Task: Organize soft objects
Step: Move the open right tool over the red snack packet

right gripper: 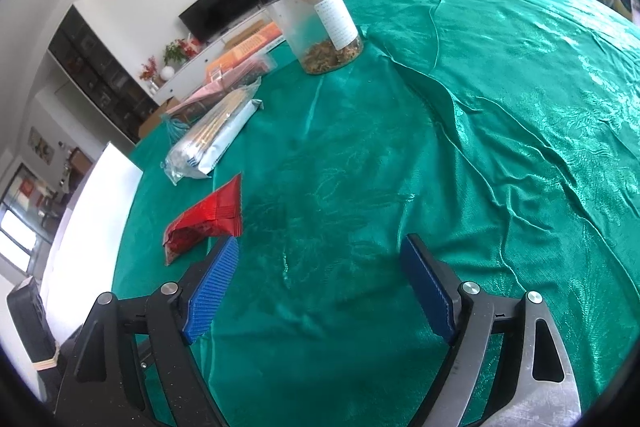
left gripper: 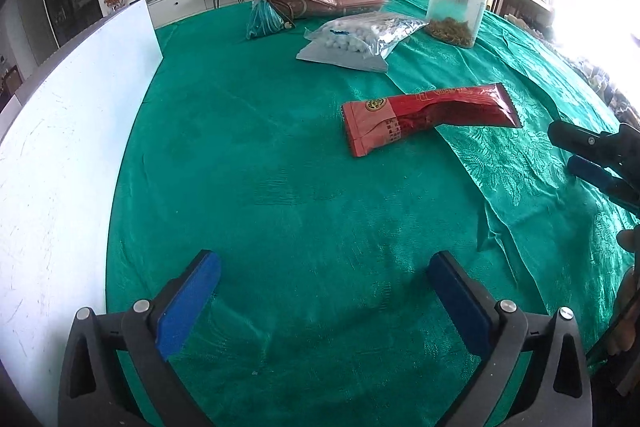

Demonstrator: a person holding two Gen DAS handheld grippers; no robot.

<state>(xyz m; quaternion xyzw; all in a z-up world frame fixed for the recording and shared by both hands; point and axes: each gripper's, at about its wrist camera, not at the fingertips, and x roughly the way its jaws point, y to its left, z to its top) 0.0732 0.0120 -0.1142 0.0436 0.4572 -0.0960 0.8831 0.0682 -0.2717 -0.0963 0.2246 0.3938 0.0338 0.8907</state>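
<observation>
Both grippers empty, fingers wide: left gripper (left gripper: 324, 287), right gripper (right gripper: 320, 283). Red packet (left gripper: 428, 117) flat on tabletop (left gripper: 280, 167), 10 o'clock of right fingers. Risk: slick foil slipping, cloth pinched too

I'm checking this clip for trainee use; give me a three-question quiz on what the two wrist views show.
1. True or false: the left hand-held gripper holds the red packet.
2. Which hand-held gripper is nearer the red packet: left or right?
3. The clear jar is: A) lying on its side B) upright with a dark lid C) open and upside down.

Key: 1 false, both are open and empty; 2 right, its finger tip is beside the packet's end; 3 B.
</observation>
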